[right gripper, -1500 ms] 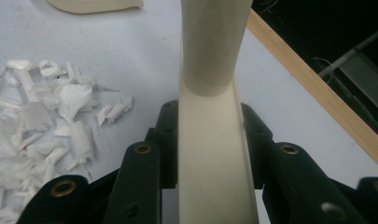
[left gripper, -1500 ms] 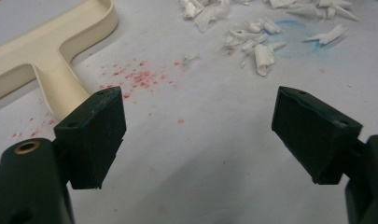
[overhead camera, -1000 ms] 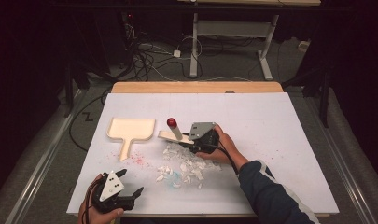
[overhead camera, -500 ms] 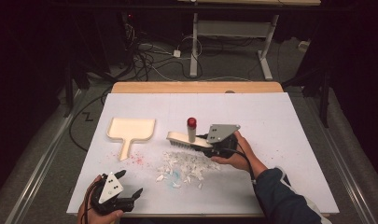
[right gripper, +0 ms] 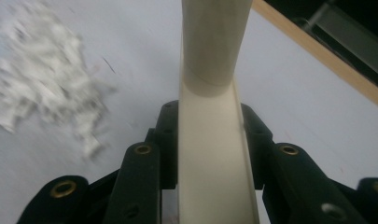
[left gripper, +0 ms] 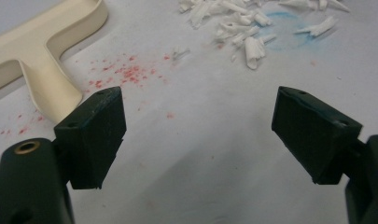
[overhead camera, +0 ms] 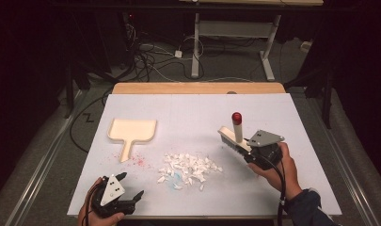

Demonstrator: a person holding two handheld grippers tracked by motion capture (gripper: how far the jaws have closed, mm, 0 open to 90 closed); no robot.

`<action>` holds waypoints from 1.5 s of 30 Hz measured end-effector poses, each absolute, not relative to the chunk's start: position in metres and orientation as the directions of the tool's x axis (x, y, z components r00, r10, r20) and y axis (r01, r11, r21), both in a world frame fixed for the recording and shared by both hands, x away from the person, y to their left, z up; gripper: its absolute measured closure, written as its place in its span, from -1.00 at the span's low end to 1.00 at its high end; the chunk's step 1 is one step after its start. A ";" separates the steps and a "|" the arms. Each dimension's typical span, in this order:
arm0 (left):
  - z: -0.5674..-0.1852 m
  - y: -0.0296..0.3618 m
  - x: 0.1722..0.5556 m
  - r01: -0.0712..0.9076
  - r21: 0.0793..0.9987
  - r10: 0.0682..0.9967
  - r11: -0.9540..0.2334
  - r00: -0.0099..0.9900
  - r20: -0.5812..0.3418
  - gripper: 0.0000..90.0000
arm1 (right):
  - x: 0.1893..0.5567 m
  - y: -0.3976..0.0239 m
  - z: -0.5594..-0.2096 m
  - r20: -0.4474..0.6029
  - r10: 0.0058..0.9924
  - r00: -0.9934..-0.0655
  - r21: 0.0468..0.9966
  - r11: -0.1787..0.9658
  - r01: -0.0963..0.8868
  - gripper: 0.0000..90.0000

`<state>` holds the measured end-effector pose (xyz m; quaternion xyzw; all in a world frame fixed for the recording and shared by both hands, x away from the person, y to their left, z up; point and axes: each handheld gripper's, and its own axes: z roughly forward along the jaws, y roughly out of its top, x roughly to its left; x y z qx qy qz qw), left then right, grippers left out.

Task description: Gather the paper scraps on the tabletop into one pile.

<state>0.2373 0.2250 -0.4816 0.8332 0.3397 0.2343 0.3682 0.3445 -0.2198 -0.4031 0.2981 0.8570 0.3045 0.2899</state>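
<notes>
Right claw pinching cream brush by its body, jaws clamped on both sides in right gripper view; brush raised off white desk, red-tipped handle upright, bristles angled down, right of paper scrap pile. Left claw spread wide, nothing between jaws, parked at near-left desk edge. Cream dustpan flat on desk, left of pile, handle toward near edge. Red specks beside dustpan handle.
</notes>
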 end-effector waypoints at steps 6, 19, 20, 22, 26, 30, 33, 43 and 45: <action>-0.481 0.223 0.238 0.388 0.774 0.734 -0.500 0.665 0.140 -0.62 | 0.342 -0.215 -0.421 -0.285 0.724 -0.629 0.671 0.619 0.408 0.50; -0.482 0.226 0.232 0.389 0.770 0.737 -0.506 0.659 0.151 -0.62 | 0.328 -0.117 -0.429 -0.201 0.639 -0.743 0.727 0.606 0.324 0.50; -0.482 0.227 0.231 0.391 0.769 0.738 -0.505 0.658 0.150 -0.62 | 0.329 -0.112 -0.428 -0.200 0.631 -0.750 0.730 0.607 0.315 0.50; -0.483 0.227 0.231 0.394 0.768 0.739 -0.505 0.656 0.150 -0.62 | 0.331 -0.106 -0.424 -0.188 0.631 -0.752 0.749 0.588 0.306 0.50; -0.484 0.228 0.230 0.397 0.766 0.742 -0.505 0.654 0.150 -0.62 | 0.332 -0.113 -0.415 -0.210 0.639 -0.740 0.766 0.578 0.282 0.50; -0.482 0.230 0.230 0.395 0.768 0.745 -0.505 0.648 0.156 -0.62 | 0.332 -0.133 -0.399 -0.162 0.616 -0.771 0.819 0.519 0.243 0.50; -0.481 0.232 0.229 0.386 0.772 0.744 -0.505 0.647 0.163 -0.62 | 0.327 -0.144 -0.386 -0.156 0.597 -0.787 0.846 0.492 0.206 0.50; -0.477 0.238 0.224 0.370 0.791 0.759 -0.487 0.628 0.173 -0.62 | 0.296 -0.110 -0.390 -0.027 0.393 -0.919 0.849 0.495 0.186 0.50; -0.477 0.238 0.222 0.369 0.790 0.757 -0.490 0.629 0.175 -0.62 | 0.290 -0.097 -0.397 -0.003 0.342 -0.940 0.838 0.514 0.185 0.50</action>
